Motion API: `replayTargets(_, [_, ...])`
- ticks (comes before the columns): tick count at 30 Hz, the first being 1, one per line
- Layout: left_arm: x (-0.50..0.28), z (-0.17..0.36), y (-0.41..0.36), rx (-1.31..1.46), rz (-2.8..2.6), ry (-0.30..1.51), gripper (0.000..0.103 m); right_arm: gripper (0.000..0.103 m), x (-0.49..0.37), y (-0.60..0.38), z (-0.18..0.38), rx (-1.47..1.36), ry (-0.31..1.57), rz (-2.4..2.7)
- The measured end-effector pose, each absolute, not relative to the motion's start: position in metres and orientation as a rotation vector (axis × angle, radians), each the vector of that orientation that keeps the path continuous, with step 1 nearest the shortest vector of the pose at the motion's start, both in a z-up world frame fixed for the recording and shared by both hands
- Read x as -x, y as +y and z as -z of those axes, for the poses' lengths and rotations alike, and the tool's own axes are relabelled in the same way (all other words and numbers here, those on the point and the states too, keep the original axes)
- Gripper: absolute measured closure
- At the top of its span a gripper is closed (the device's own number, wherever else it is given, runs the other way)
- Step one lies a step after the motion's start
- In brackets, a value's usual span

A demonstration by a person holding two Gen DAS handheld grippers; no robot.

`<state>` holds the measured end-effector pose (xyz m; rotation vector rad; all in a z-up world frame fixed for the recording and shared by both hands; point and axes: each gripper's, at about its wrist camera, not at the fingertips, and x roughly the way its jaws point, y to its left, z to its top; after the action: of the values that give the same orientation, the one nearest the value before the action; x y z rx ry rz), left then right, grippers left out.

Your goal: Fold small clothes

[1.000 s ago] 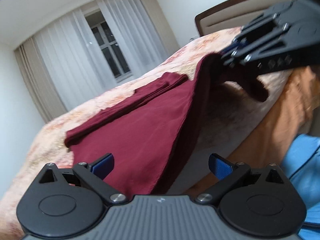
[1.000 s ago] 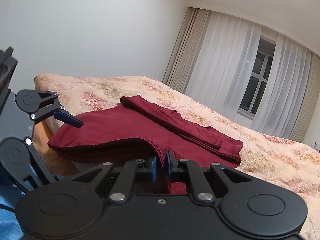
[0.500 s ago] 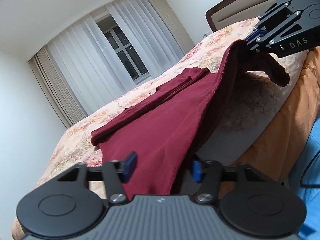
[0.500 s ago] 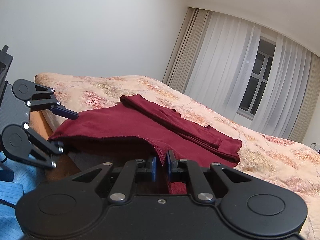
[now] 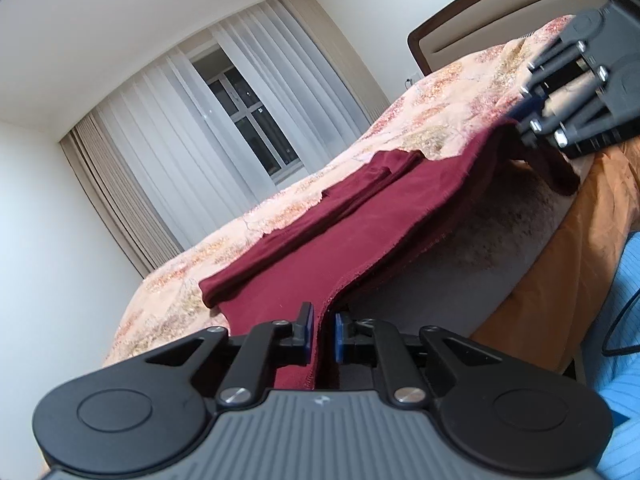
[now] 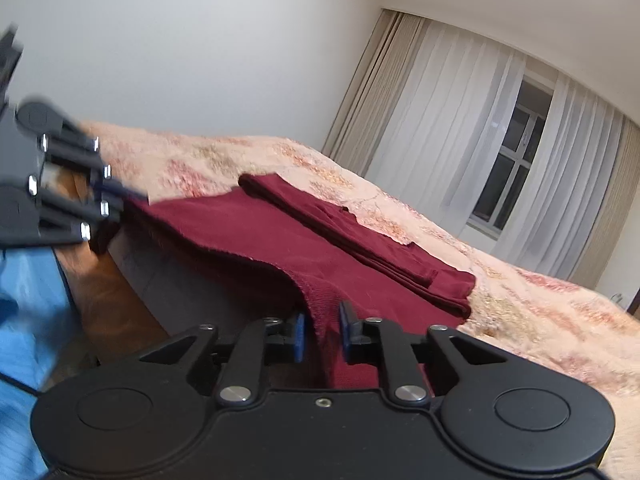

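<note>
A maroon garment (image 5: 340, 232) (image 6: 248, 232) lies on the bed with a sleeve folded in as a long strip (image 6: 340, 224). Its near edge is lifted off the mattress between both grippers. My left gripper (image 5: 322, 330) is shut on one end of that edge; in the right wrist view it appears blurred at the left (image 6: 108, 200). At the other end, the jaws of my right gripper (image 6: 323, 334) are opening. The ribbed hem still hangs between its pads, which no longer press on it. In the left wrist view the right gripper (image 5: 524, 120) sits at the top right.
The bed has a floral peach cover (image 5: 460, 92) (image 6: 520, 308), an orange sheet (image 5: 580, 248) down its side and a brown headboard (image 5: 480, 20). Blue fabric (image 5: 624, 320) (image 6: 24, 300) lies close beside the bed. A curtained window (image 6: 504, 184) is behind.
My left gripper's wide-open jaws have closed onto the garment's edge and it has lifted a little. My right gripper's pads have parted slightly around the hem.
</note>
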<state>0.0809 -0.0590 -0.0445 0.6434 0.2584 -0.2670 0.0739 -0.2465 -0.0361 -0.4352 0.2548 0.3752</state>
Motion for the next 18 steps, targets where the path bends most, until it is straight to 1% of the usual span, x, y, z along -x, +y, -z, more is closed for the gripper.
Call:
replayTargets(3, [-0.083,0.037,-0.059,-0.643,0.275,0.246,0.095,0.078,-0.073,-0.243,0.047,0.492,0.267,-0.363])
replayTargets(8, [-0.086,0.028,-0.060,-0.655,0.282,0.224,0.095,0.077,-0.067,-0.239,0.069,0.582,0.272,-0.341])
replayTargets(10, [-0.086,0.026,-0.060,-0.654,0.287,0.222,0.095,0.079,-0.066,-0.239,0.075,0.598,0.276,-0.335])
replayTargets(12, [-0.086,0.024,-0.061,-0.656,0.290,0.217,0.095,0.084,-0.063,-0.240,0.079,0.608,0.271,-0.328])
replayTargets(14, [-0.086,0.022,-0.061,-0.654,0.293,0.214,0.095,0.085,-0.061,-0.241,0.080,0.608,0.261,-0.323])
replayTargets(18, [-0.091,0.013,-0.059,-0.638,0.310,0.221,0.096,0.093,-0.056,-0.244,0.076,0.601,0.239,-0.321])
